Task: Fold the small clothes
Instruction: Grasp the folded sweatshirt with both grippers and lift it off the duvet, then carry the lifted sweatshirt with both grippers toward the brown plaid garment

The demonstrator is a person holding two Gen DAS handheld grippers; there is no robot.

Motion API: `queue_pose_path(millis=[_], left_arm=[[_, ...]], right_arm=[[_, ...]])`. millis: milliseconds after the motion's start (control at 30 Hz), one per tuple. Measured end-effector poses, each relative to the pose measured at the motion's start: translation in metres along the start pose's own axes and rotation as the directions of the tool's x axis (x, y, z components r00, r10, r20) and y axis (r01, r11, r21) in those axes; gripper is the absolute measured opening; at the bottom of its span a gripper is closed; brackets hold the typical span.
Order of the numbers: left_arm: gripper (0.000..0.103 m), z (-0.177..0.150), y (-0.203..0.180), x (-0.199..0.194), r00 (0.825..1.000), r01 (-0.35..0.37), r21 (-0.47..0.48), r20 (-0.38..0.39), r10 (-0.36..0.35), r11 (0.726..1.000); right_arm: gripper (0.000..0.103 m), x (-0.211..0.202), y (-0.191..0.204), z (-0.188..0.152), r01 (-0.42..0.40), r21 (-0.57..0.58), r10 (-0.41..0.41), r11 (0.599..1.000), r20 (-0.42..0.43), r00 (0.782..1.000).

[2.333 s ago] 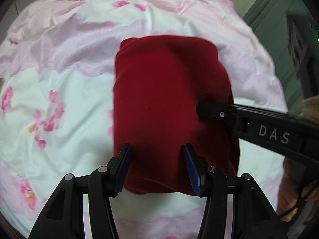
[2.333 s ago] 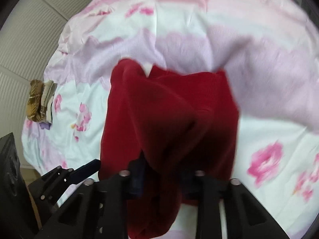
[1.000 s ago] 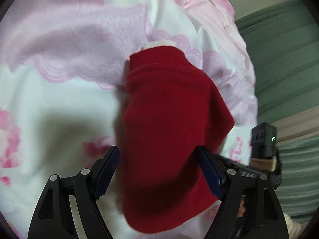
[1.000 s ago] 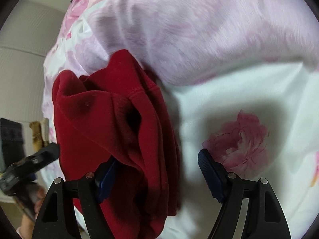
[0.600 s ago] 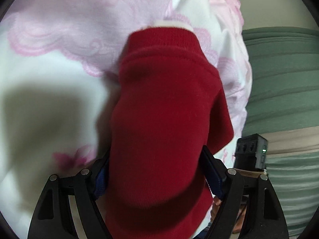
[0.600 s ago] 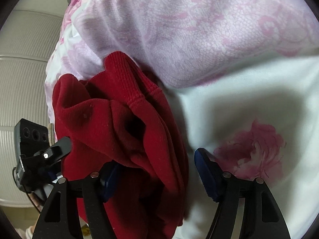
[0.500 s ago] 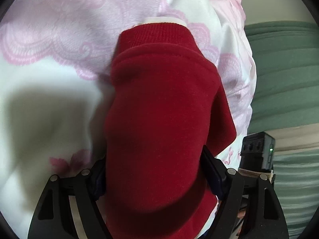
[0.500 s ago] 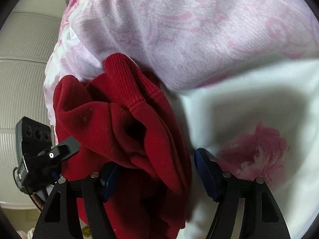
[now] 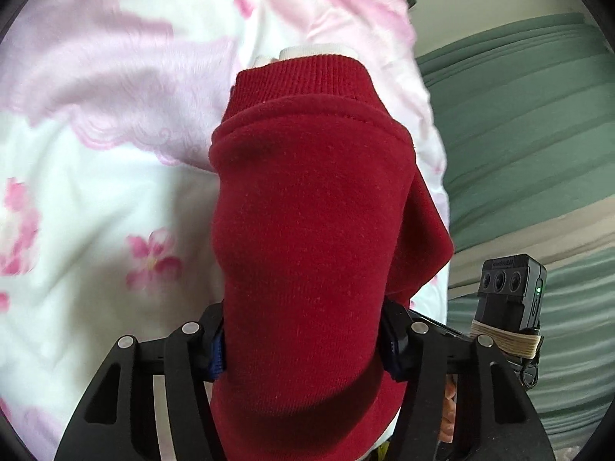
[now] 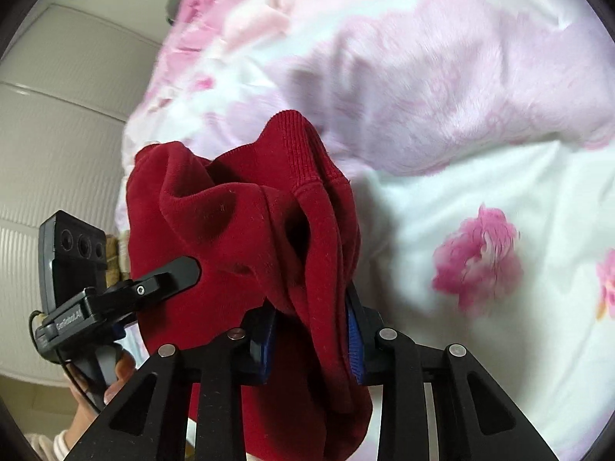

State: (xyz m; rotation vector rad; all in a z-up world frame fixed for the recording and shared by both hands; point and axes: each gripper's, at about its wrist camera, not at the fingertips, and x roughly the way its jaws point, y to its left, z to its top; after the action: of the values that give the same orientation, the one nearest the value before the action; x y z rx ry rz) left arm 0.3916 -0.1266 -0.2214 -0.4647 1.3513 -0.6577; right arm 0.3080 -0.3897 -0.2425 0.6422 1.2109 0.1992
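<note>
A folded dark red garment (image 9: 311, 230) with a ribbed hem hangs between both grippers, lifted above the bed. My left gripper (image 9: 303, 345) is shut on its near end; the blue pads press into the thick fold. My right gripper (image 10: 307, 330) is shut on the bunched other side of the red garment (image 10: 250, 230). The left gripper's finger (image 10: 169, 272) shows at the left of the right wrist view, against the cloth. The right gripper's camera unit (image 9: 511, 296) shows at the right of the left wrist view.
A white bedspread with pink flowers and lilac lace (image 9: 96, 153) lies below and also shows in the right wrist view (image 10: 461, 134). A green curtain or sofa (image 9: 538, 134) stands at the right. A white panelled wall (image 10: 57, 134) is at the left.
Both grippers have closed from wide open onto the red garment and lifted it off the bedspread. The bed looks farther away now.
</note>
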Motion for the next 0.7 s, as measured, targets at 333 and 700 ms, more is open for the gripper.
queue_pose_path(millis=[333,700], left_arm=[[0.059,-0.048,-0.015,-0.129,0.985,-0.065,-0.063,0.155,0.074,0.996],[0.059,-0.114,0.097,-0.274,0.959,-0.055,-0.223,0.260,0.113,0.973]], right_arm=[[0.031,-0.056,0.087,-0.051,-0.081,-0.097,0.084,0.992,0.033,0.996],[0.031,-0.025,0.235,-0.122,-0.159,-0.261,0.139,0.952,-0.095,0.986]])
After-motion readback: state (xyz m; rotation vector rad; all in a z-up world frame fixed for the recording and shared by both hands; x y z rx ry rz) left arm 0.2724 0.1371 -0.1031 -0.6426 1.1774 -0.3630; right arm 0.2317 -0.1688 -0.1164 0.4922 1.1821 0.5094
